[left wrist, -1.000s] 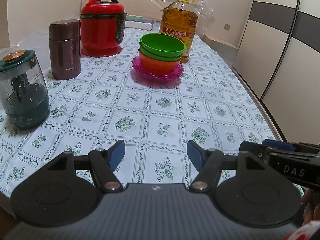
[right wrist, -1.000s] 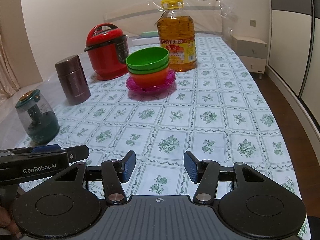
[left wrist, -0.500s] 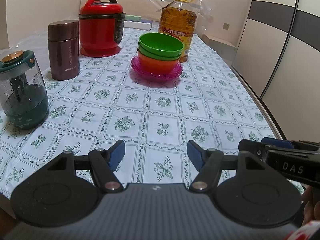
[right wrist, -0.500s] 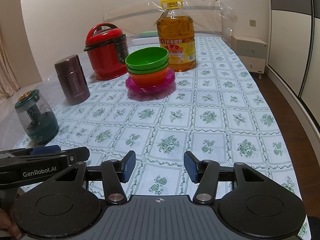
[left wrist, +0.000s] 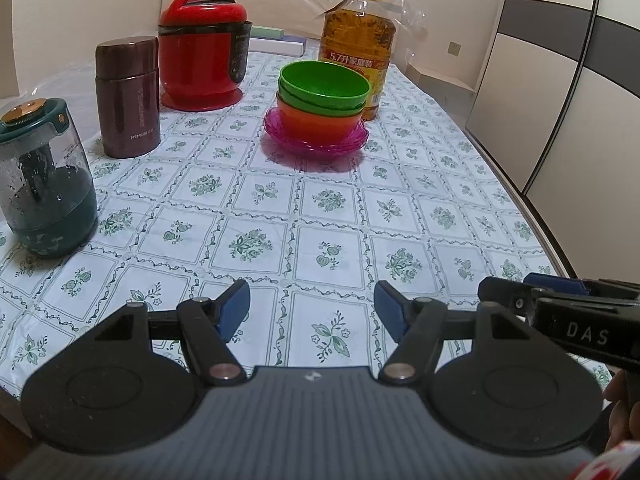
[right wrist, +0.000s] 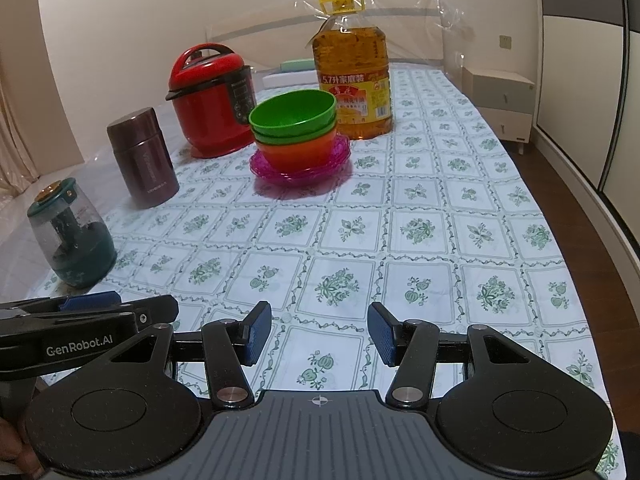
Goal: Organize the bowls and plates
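Glossy round plastic bowls [left wrist: 323,90] nested on scalloped translucent pink plates [left wrist: 316,140], frame centre; left claw [left wrist: 312,312] and right claw [right wrist: 319,334] spread, empty.

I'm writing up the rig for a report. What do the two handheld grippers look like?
Both the left gripper and the right gripper are black, with round discs either side of a ribbed grey body and blue pads on the fingers. Seen side-on, white lettering reads GenRobot.AI on the left and DAS on the right.
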The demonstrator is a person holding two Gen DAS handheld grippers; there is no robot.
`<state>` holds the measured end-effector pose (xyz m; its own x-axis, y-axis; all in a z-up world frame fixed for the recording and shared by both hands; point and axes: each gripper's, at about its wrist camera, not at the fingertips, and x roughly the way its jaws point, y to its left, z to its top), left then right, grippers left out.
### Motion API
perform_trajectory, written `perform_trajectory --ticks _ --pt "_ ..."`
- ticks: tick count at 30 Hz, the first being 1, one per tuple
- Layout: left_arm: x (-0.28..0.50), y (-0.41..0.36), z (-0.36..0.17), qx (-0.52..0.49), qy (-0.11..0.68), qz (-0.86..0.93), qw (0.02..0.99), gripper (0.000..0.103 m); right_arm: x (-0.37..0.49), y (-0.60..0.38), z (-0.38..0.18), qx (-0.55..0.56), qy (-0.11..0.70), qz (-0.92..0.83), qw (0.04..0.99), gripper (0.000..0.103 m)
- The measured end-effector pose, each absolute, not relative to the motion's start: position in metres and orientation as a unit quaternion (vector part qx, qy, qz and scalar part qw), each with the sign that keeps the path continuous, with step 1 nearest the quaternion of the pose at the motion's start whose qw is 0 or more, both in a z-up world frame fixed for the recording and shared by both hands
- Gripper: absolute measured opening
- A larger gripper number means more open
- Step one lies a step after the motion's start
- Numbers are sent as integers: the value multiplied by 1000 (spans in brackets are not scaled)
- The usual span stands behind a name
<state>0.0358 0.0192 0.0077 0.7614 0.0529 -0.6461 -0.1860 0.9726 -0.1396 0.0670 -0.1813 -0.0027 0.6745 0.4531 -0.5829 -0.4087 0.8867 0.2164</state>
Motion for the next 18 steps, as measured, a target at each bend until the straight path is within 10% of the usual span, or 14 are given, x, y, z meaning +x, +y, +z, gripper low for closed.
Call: perform_trajectory --ticks 18 --pt "40 20 5 -96 343 64 932 66 72 -177 -6 34 331 237 913 54"
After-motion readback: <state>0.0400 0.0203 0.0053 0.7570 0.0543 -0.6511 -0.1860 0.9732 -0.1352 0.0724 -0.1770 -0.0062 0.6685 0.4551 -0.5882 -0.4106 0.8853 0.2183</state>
